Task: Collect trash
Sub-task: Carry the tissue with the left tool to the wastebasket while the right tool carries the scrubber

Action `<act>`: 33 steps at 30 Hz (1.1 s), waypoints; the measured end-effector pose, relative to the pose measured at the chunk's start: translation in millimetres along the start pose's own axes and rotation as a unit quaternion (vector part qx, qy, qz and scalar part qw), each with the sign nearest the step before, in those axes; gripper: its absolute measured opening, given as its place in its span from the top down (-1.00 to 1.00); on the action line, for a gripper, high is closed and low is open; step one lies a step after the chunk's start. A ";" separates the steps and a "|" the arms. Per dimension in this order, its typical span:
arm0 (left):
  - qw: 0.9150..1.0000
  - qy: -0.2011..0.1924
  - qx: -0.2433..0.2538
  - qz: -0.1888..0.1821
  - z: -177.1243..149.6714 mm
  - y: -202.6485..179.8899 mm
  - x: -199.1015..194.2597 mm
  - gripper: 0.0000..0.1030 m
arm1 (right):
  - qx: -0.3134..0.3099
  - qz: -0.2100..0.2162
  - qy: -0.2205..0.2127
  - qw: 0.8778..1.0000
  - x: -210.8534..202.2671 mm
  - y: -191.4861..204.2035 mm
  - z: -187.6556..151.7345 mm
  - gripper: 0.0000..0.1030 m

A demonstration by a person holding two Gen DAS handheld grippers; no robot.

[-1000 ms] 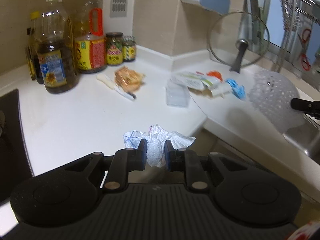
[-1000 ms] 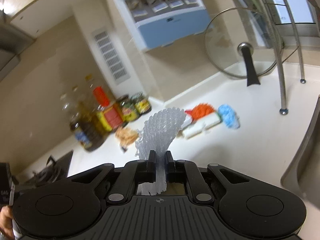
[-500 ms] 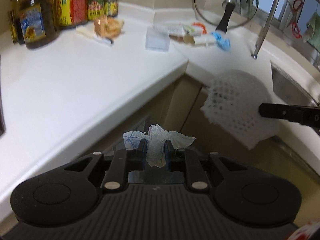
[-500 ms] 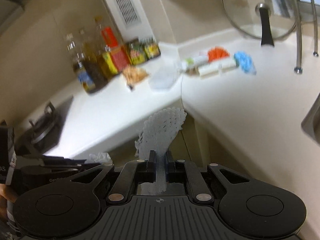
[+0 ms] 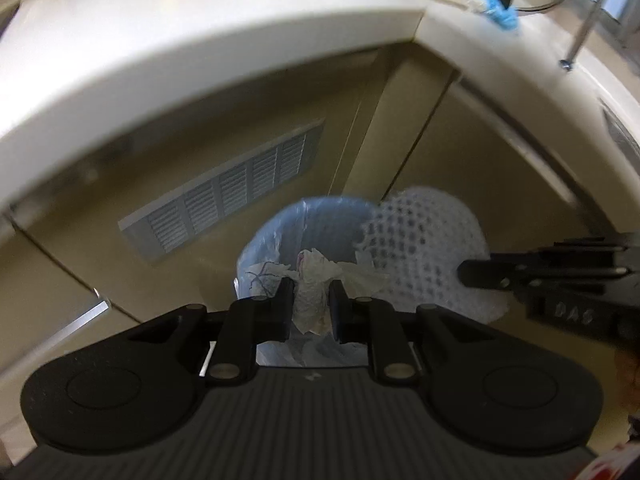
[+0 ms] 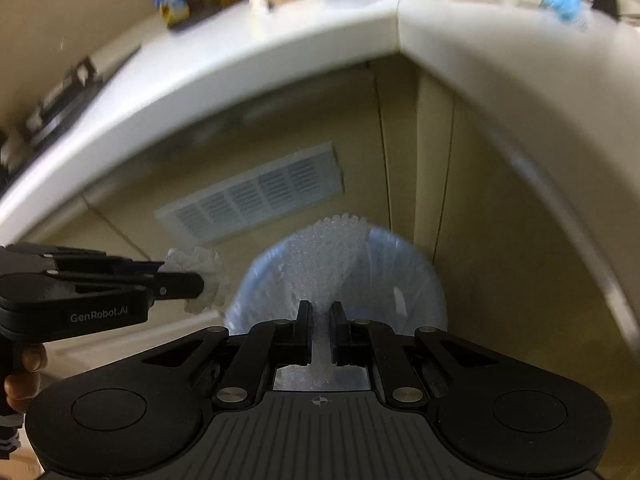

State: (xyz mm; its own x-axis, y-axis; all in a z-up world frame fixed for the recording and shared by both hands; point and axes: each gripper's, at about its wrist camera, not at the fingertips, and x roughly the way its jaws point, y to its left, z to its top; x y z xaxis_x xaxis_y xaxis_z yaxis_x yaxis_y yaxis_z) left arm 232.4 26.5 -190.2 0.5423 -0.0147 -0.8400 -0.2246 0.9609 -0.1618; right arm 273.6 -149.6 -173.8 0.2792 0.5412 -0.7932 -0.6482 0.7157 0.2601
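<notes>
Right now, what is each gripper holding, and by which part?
Left gripper: crumpled tissue, pinched at its middle. Right gripper: white foam net, pinched at its narrow lower end.

bin [image 5: 276,236] below counter [image 5: 200,52], vent [image 5: 224,196] behind

The left tool [image 5: 311,304] points downward, its two fingers [image 5: 285,308] pressed in on a crumpled tissue [image 5: 314,280]. The right tool [image 6: 320,332] also tilts down, fingers nearly together, pinching a white foam net [image 6: 328,256]. The two tools hang side by side, close together, and a bare hand [image 6: 22,376] grips the left tool's handle.
</notes>
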 end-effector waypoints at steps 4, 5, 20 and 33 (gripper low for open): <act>1.000 0.005 -0.026 0.008 -13.0 -9.2 24.5 0.67 | -0.012 0.004 0.013 1.000 23.0 -17.5 -10.6 0.83; 0.999 0.007 -0.030 0.014 -15.7 -11.0 31.3 0.67 | -0.010 0.004 0.015 1.000 28.4 -21.9 -14.4 0.83; 0.996 0.029 -0.070 0.042 -38.5 -17.4 114.8 0.66 | -0.001 -0.004 0.040 0.999 104.5 -59.2 -27.7 0.83; 0.995 0.045 -0.075 0.039 -38.9 -15.1 131.6 0.23 | 0.005 -0.006 0.042 0.999 117.4 -58.2 -26.0 0.83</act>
State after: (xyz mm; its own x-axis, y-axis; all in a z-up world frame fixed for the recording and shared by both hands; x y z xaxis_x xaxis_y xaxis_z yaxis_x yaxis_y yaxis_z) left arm 275.7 -0.7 -318.4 0.4460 0.0274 -0.8946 -0.3845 0.9085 -0.1639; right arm 325.8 -139.2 -296.4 0.2256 0.4939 -0.8397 -0.6375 0.7266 0.2561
